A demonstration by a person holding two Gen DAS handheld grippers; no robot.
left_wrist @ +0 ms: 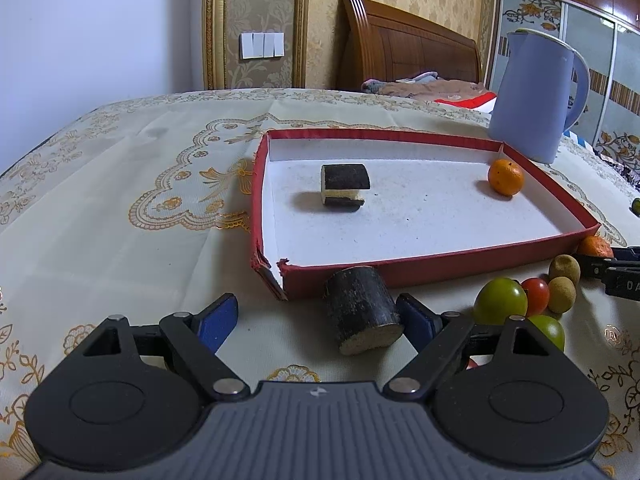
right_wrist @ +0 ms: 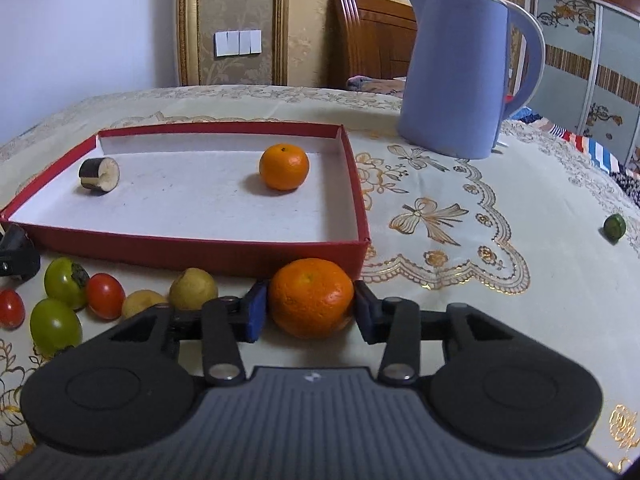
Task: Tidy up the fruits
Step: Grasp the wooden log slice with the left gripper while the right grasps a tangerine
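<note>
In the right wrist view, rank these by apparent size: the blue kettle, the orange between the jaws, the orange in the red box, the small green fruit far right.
1. blue kettle
2. orange between the jaws, though nearness inflates it
3. orange in the red box, possibly equal in reality
4. small green fruit

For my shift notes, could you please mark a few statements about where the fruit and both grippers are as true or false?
1. An orange lies inside the red box. True.
2. The right gripper brackets a green tomato. False: a second orange sits between its pads, outside the box.
3. The left gripper is shut on the sugarcane piece. False: it is open, the piece beside one pad.
4. The blue kettle stands outside the box. True.
</note>
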